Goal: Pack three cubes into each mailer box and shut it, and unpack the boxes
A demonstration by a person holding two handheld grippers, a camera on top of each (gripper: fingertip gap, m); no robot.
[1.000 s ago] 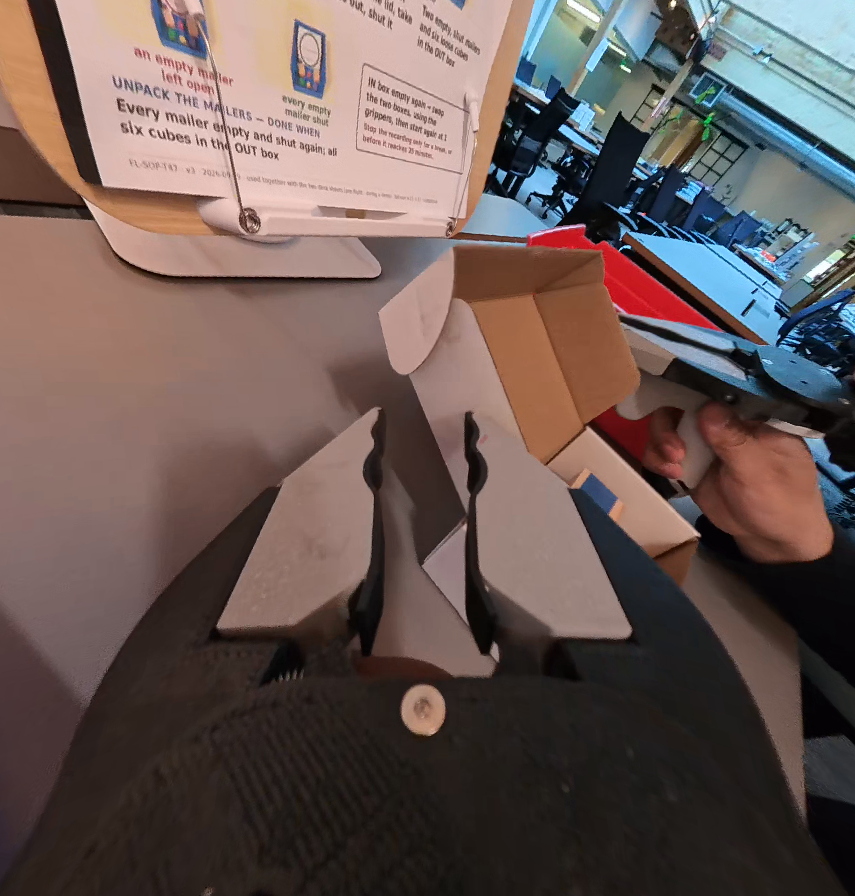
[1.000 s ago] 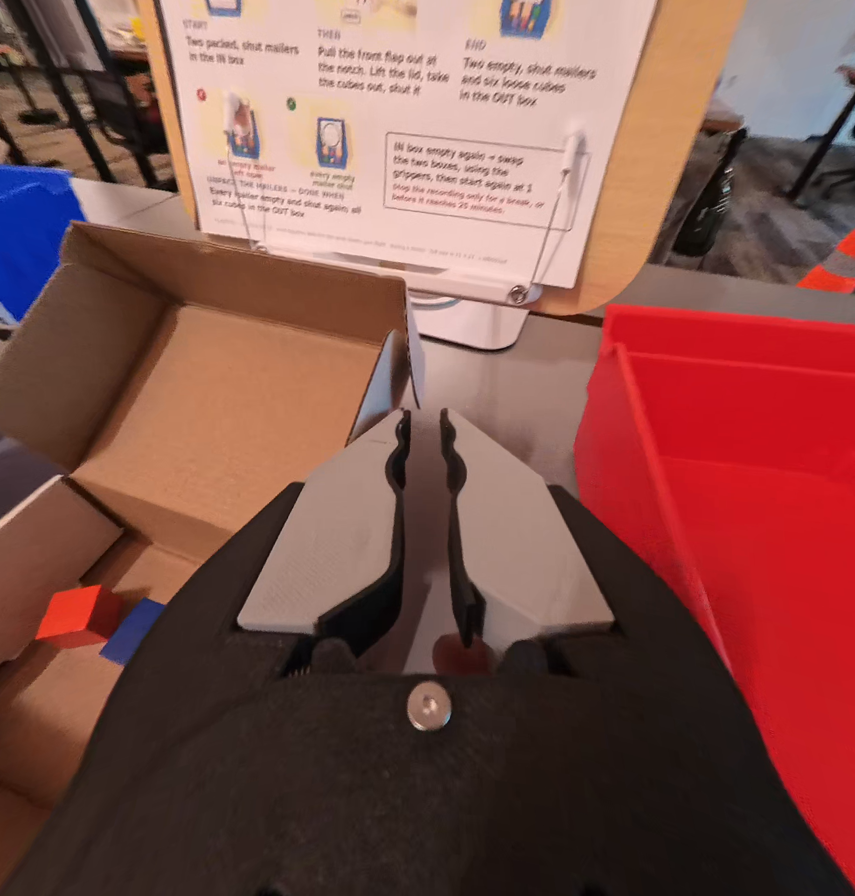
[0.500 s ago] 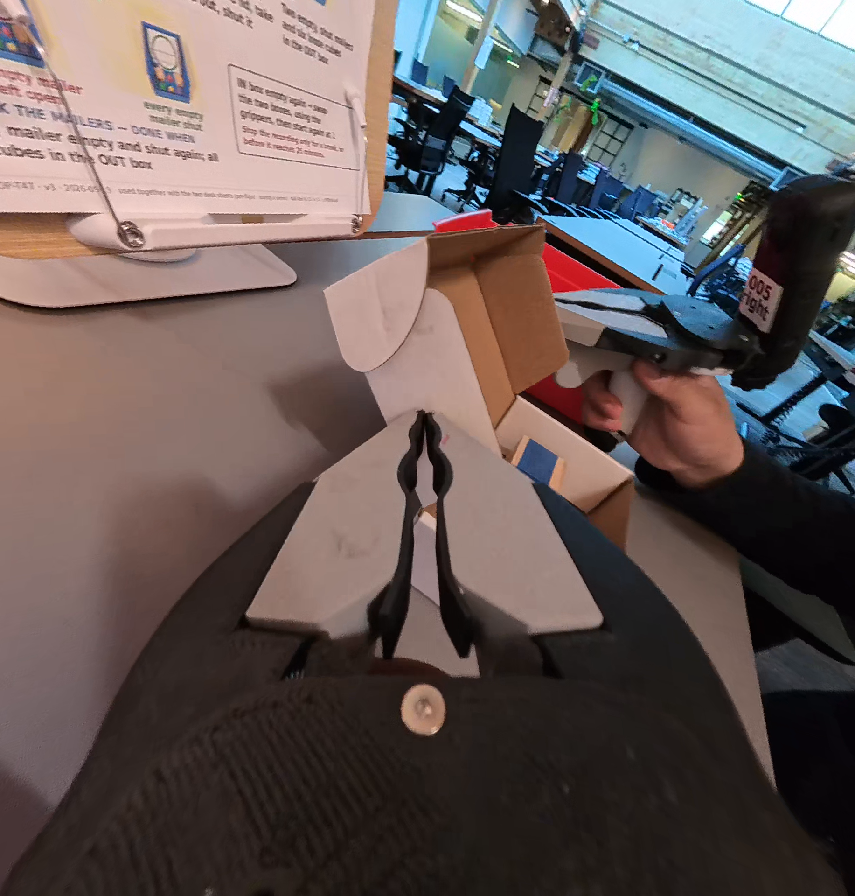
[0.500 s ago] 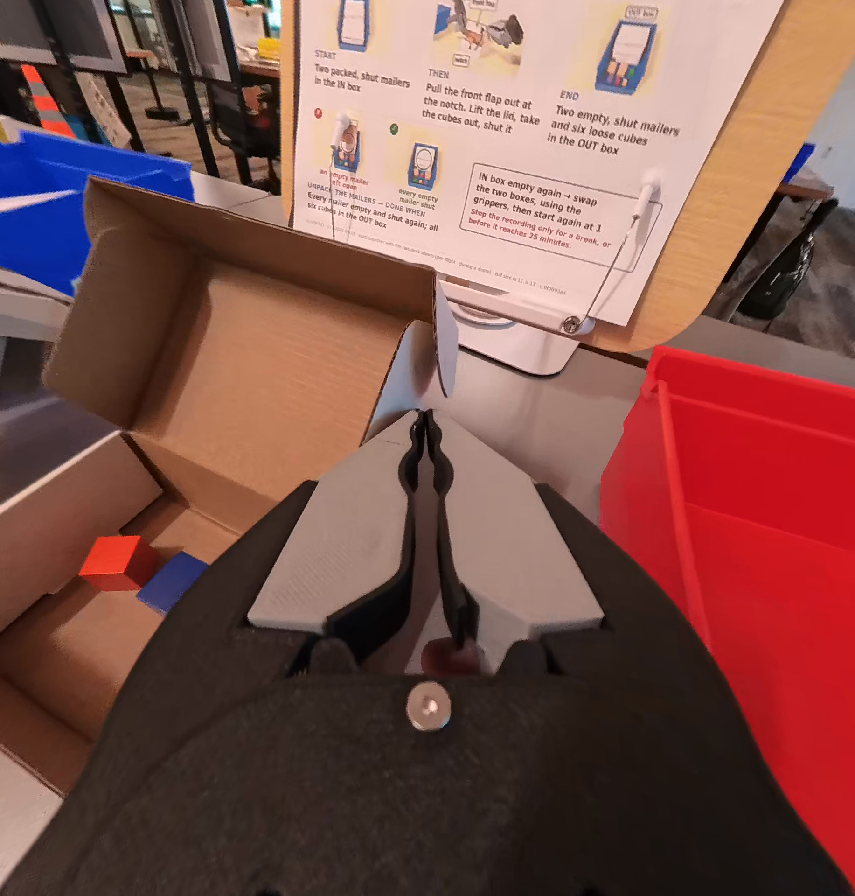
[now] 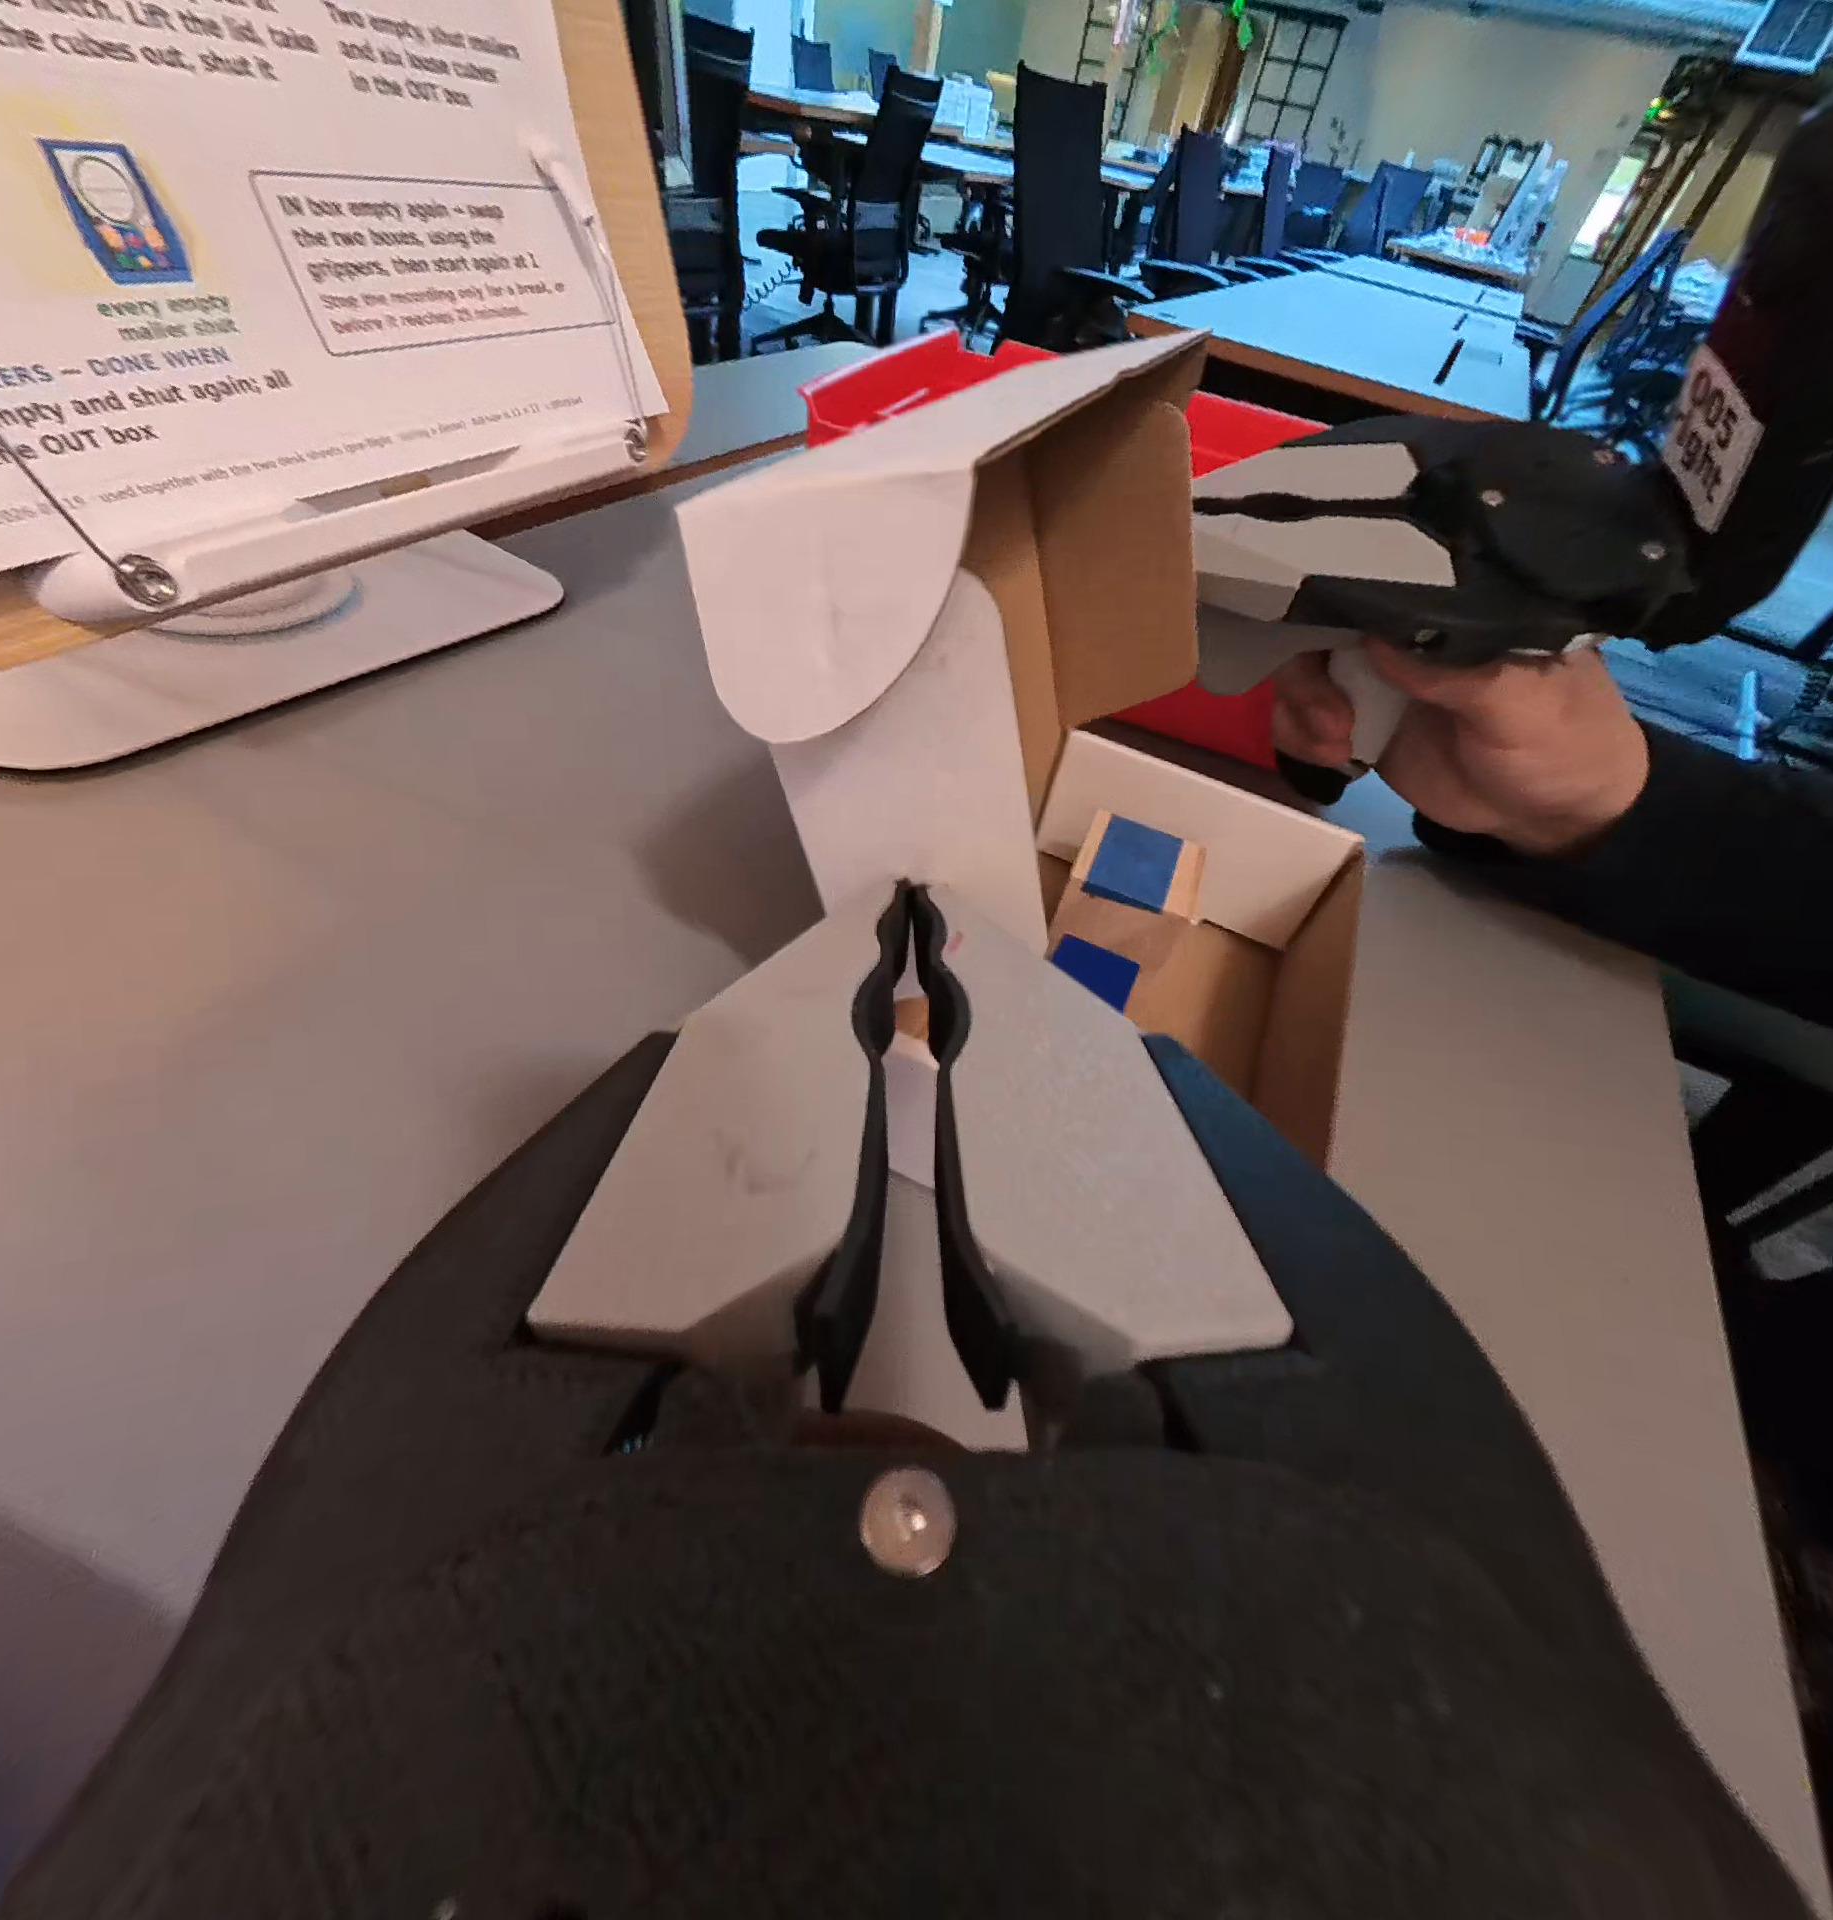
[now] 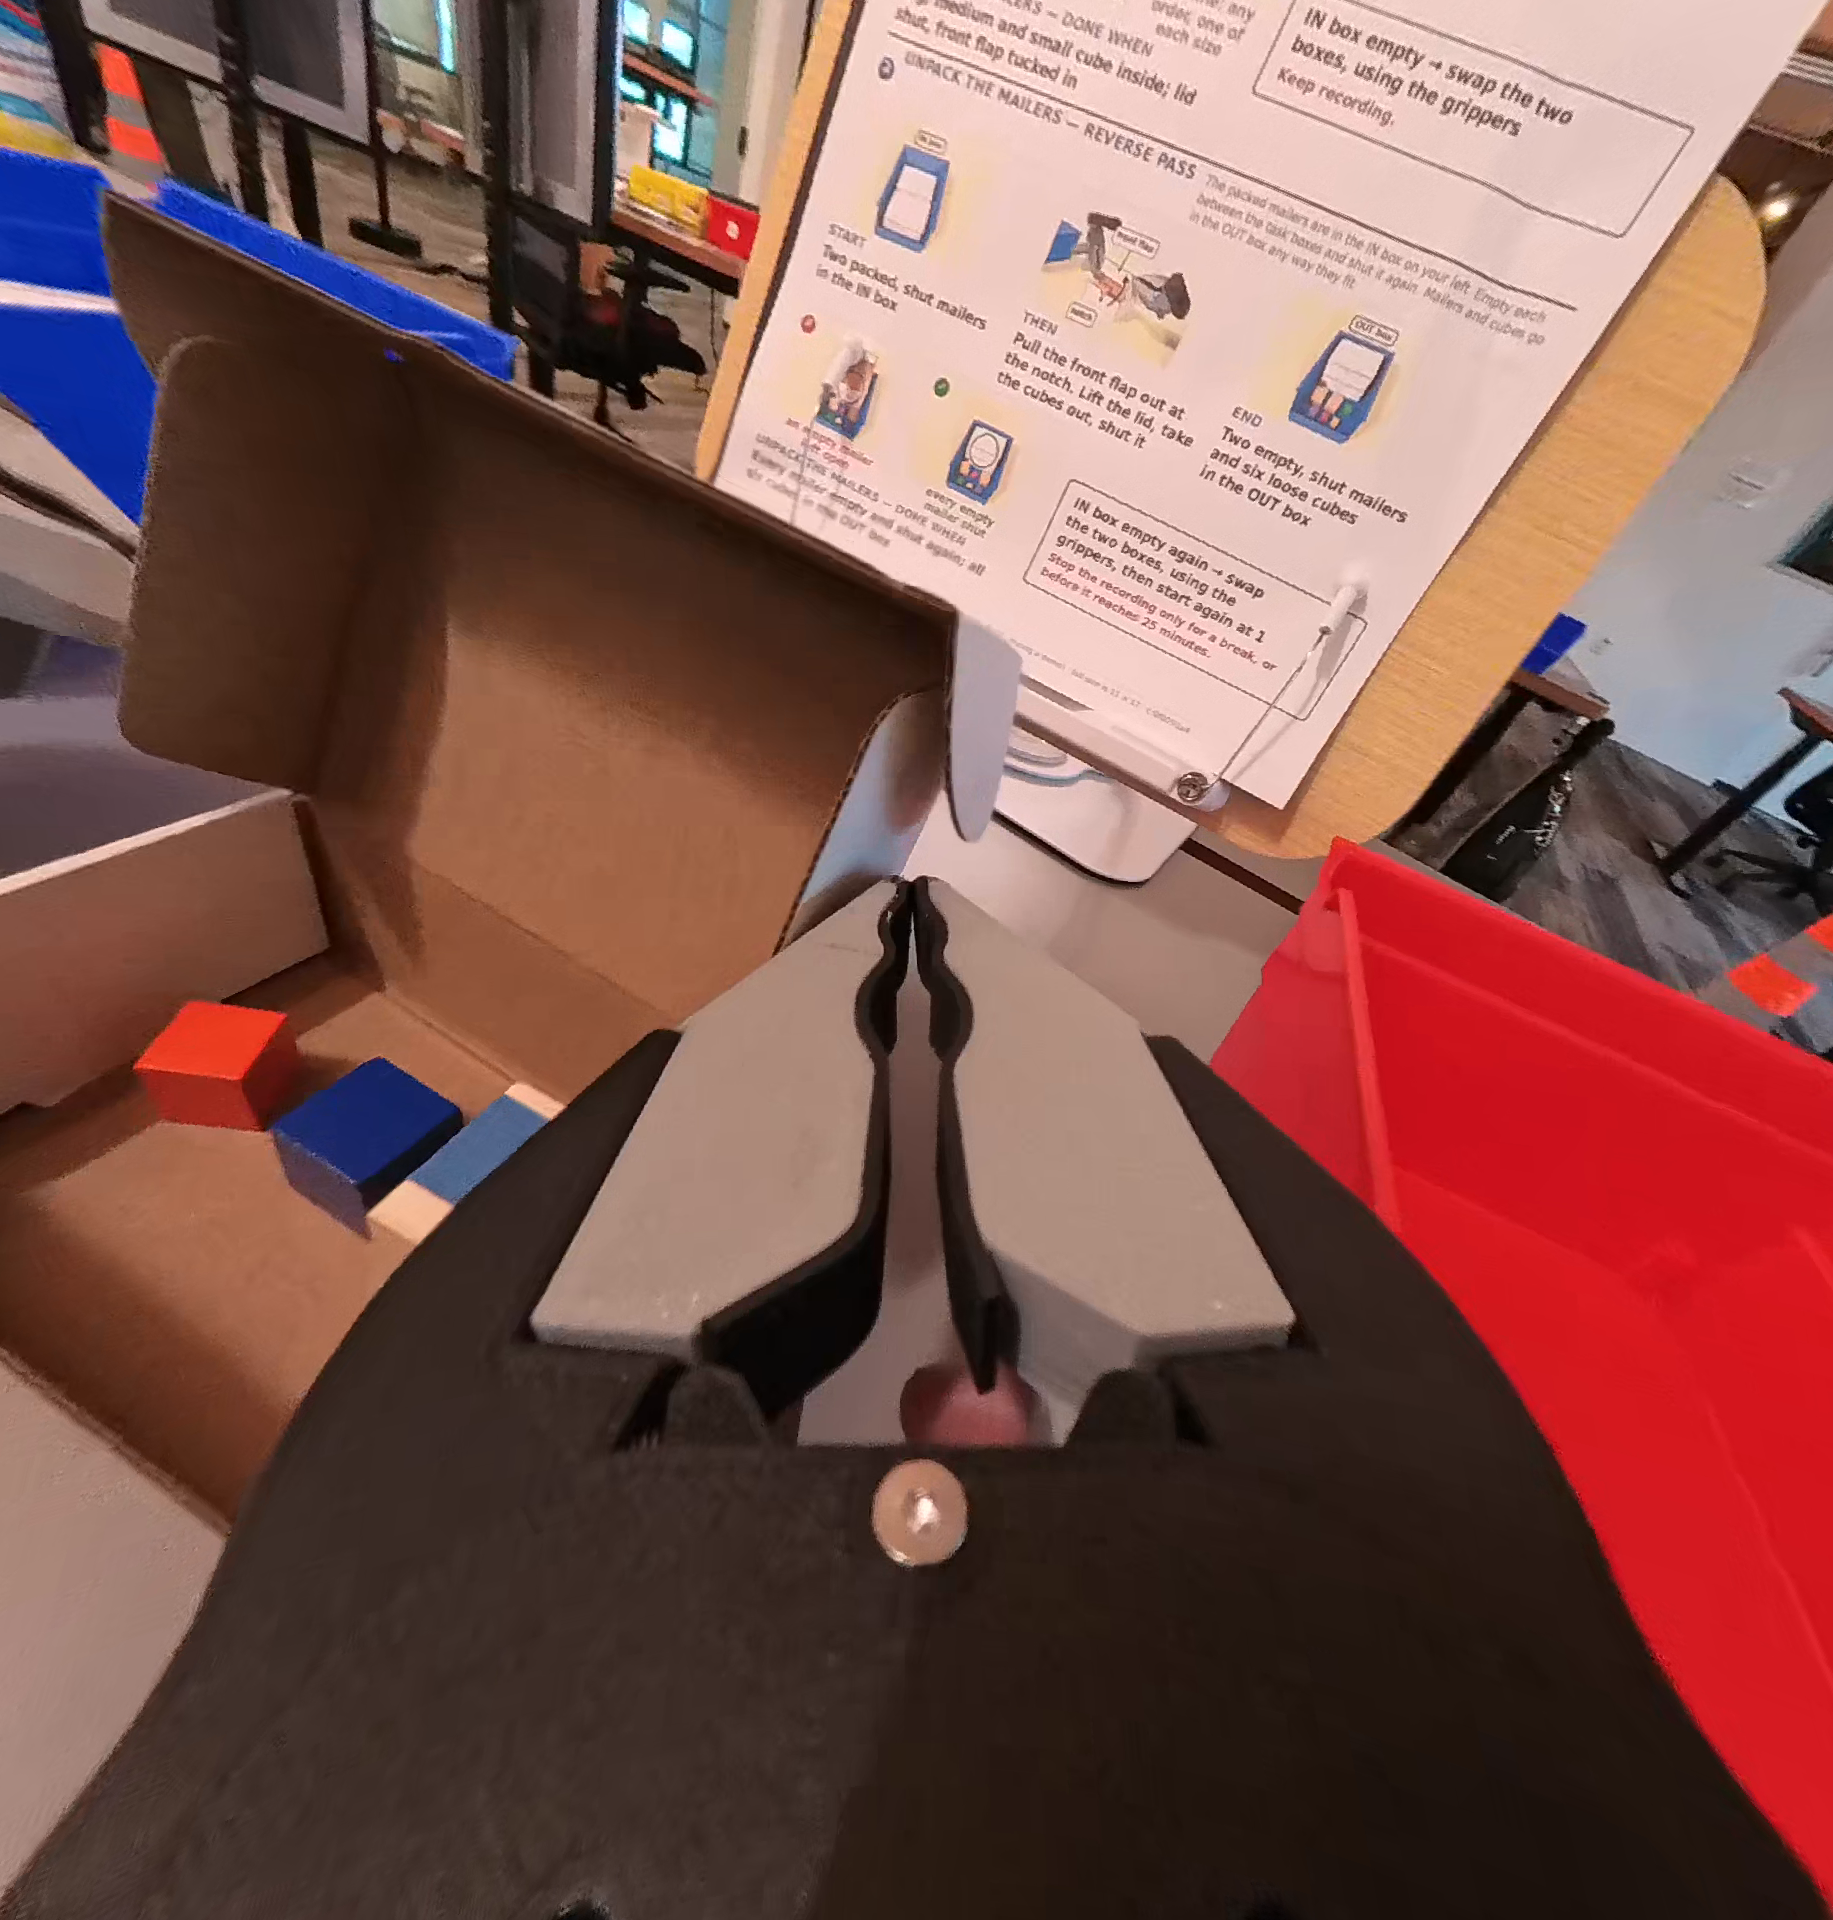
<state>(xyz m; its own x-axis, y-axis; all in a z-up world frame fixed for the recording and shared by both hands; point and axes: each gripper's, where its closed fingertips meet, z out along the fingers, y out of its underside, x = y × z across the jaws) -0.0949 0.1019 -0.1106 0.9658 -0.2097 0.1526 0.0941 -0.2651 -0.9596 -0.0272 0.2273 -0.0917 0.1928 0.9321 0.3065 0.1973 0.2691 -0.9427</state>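
Note:
An open cardboard mailer box [image 5: 1296, 1029] sits on the grey table with its lid [image 6: 538, 707] standing up. Inside lie a red cube [image 6: 216, 1060], a dark blue cube [image 6: 366, 1127] and a light blue-topped wooden cube [image 5: 1140, 862]. My left gripper [image 5: 907, 904] is shut on the white side flap [image 5: 922, 748] at the lid's left end. My right gripper [image 6: 910, 894] is shut on the grey side flap [image 6: 979, 717] at the lid's right end. It also shows in the left wrist view [image 5: 1213, 509], held by a hand.
A red bin [image 6: 1566, 1195] stands right of the mailer; its rim shows behind the lid [image 5: 891, 384]. A blue bin [image 6: 50, 343] is at the far left. An instruction board on a white stand [image 5: 268, 260] rises behind the mailer. Some 15 cm of space lies between my two pairs of fingers. My left tips are roughly 11 cm from the dark blue cube [image 6: 366, 1127].
Both grippers went from open to shut, each closing on a side flap of the lid. The lid has swung forward from leaning back to more upright over the box.

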